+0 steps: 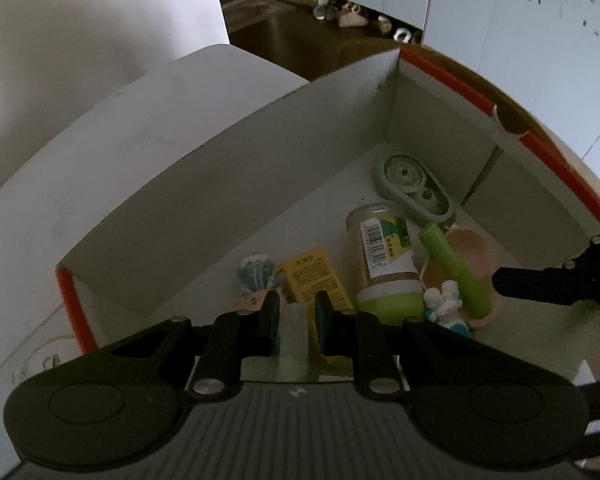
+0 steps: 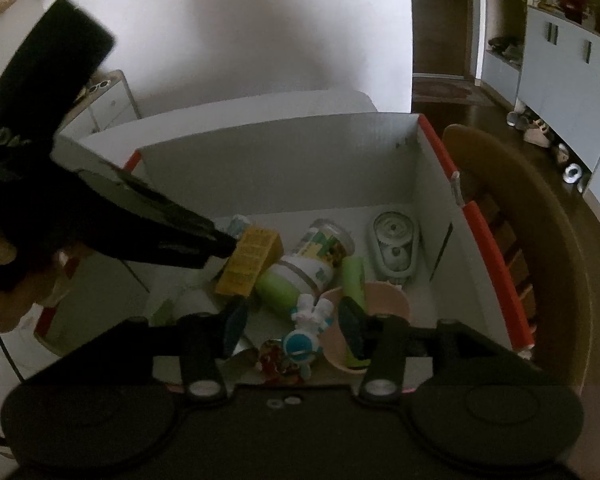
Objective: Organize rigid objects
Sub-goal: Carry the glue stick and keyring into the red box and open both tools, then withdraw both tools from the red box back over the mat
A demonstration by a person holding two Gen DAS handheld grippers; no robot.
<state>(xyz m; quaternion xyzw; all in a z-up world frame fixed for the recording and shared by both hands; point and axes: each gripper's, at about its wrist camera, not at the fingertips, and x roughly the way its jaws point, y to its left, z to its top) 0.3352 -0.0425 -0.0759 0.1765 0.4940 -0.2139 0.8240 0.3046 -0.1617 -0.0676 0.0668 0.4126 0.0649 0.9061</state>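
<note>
Inside the white box, the left gripper is clenched on a yellow carton. Beside it, the right gripper stands released over a small figurine, near a jar and a pink bowl.

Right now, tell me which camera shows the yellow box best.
Right wrist view: the yellow box shows whole, shut in the left gripper, tilted over the box's contents. In the left wrist view its own fingers hide much of the same box.
</note>
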